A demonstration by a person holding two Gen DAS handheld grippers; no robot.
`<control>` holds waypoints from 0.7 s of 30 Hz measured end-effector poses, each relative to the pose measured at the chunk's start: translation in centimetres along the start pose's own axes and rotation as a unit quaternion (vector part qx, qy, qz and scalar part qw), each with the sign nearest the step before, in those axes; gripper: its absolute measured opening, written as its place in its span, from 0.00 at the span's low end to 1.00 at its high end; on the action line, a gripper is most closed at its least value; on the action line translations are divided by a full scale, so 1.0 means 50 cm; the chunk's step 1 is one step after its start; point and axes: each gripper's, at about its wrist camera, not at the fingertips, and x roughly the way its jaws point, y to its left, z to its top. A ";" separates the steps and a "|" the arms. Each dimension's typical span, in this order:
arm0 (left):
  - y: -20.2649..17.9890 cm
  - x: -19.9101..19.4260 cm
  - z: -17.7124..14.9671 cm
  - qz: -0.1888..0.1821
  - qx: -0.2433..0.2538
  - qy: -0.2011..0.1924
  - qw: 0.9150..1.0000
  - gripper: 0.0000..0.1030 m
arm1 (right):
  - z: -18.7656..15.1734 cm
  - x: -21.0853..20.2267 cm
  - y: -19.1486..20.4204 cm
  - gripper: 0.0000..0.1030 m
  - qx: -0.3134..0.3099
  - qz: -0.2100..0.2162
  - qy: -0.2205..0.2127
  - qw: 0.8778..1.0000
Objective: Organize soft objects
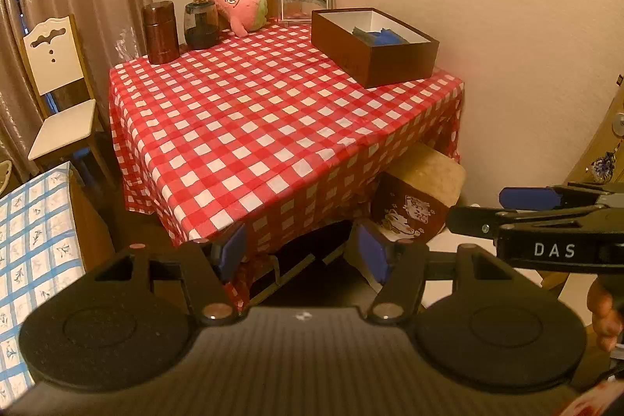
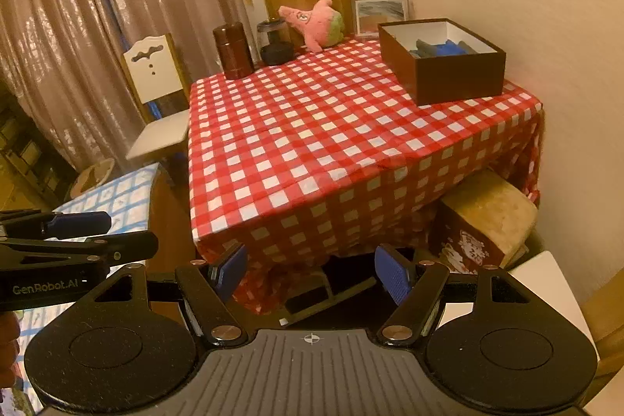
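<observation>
— Short of the table [image 1: 273, 127], the left gripper [image 1: 302, 252] and right gripper [image 2: 310, 273] both hang open, holding nothing.

— And the pink plush toy [image 1: 241, 6]?

— Far corner, beside the jars. The person should probably reach over, pinch its body, and carry it to the box [image 1: 374, 41].

A glossy checked tablecloth [image 1: 249, 127] covers the table; the pink toy [image 1: 241, 6] is fuzzy plush, the brown box [image 1: 374, 45] matt cardboard, the canister [image 1: 160, 32] polished wood.
</observation>
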 end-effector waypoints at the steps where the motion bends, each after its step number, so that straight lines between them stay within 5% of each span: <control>1: 0.001 0.001 0.000 -0.001 0.000 -0.001 1.000 0.59 | 0.000 0.000 0.001 0.70 0.000 0.000 -0.001 1.000; 21: 0.005 -0.006 0.009 -0.006 0.002 -0.003 1.000 0.59 | 0.001 0.001 -0.001 0.70 0.000 -0.003 -0.001 1.000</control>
